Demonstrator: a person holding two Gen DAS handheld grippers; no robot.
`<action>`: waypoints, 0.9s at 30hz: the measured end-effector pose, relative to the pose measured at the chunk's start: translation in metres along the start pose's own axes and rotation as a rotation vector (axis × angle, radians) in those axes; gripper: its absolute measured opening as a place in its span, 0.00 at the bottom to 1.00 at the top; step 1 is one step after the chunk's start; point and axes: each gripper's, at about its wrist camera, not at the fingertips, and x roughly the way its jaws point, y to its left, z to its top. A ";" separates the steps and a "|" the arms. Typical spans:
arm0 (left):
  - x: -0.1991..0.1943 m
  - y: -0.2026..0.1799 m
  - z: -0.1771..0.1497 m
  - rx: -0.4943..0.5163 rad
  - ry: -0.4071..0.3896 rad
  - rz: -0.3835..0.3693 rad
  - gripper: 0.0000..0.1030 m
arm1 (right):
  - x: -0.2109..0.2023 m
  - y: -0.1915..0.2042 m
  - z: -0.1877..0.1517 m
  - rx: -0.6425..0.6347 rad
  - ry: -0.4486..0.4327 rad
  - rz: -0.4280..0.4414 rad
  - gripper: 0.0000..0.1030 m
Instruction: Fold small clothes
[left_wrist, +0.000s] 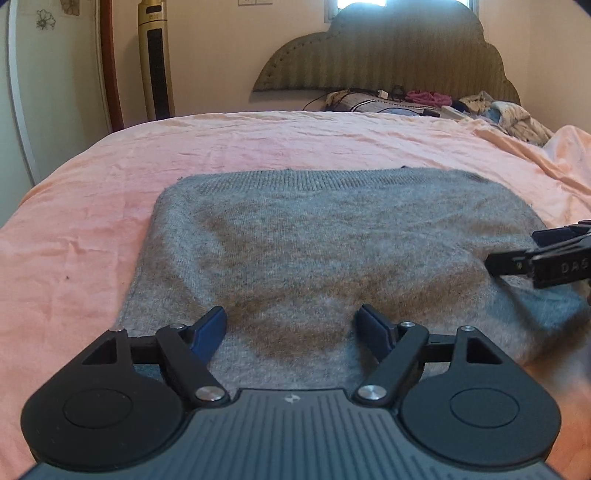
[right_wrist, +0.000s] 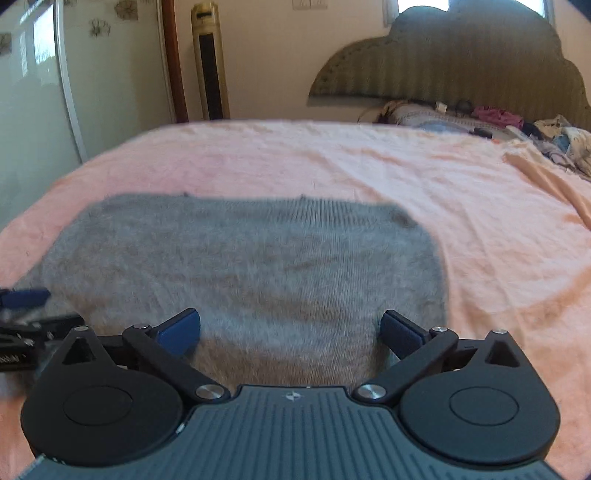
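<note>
A grey knitted sweater (left_wrist: 325, 243) lies folded flat on the pink bed sheet (left_wrist: 92, 221), ribbed hem at its far edge. My left gripper (left_wrist: 291, 328) is open and empty, fingers spread low over the sweater's near edge. The right gripper pokes into the left wrist view at the sweater's right side (left_wrist: 543, 258). In the right wrist view the sweater (right_wrist: 258, 258) lies ahead and my right gripper (right_wrist: 291, 332) is open and empty over its near right part. The left gripper (right_wrist: 22, 314) shows at the left edge there.
A padded headboard (left_wrist: 388, 55) stands at the far end with a pillow and a pile of loose clothes (left_wrist: 498, 110) beneath it. A tall gold fan heater (left_wrist: 157, 59) and a glass wardrobe door (right_wrist: 37, 92) stand at the left.
</note>
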 end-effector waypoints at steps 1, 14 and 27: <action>-0.004 0.005 -0.003 0.002 0.004 0.007 0.77 | -0.004 -0.006 -0.007 -0.003 -0.037 0.026 1.00; -0.077 0.063 -0.060 -0.647 -0.009 -0.100 0.79 | -0.033 0.009 -0.033 -0.020 -0.034 0.072 1.00; -0.030 0.079 -0.045 -1.011 -0.030 -0.109 0.50 | -0.034 0.006 -0.036 -0.026 -0.049 0.077 1.00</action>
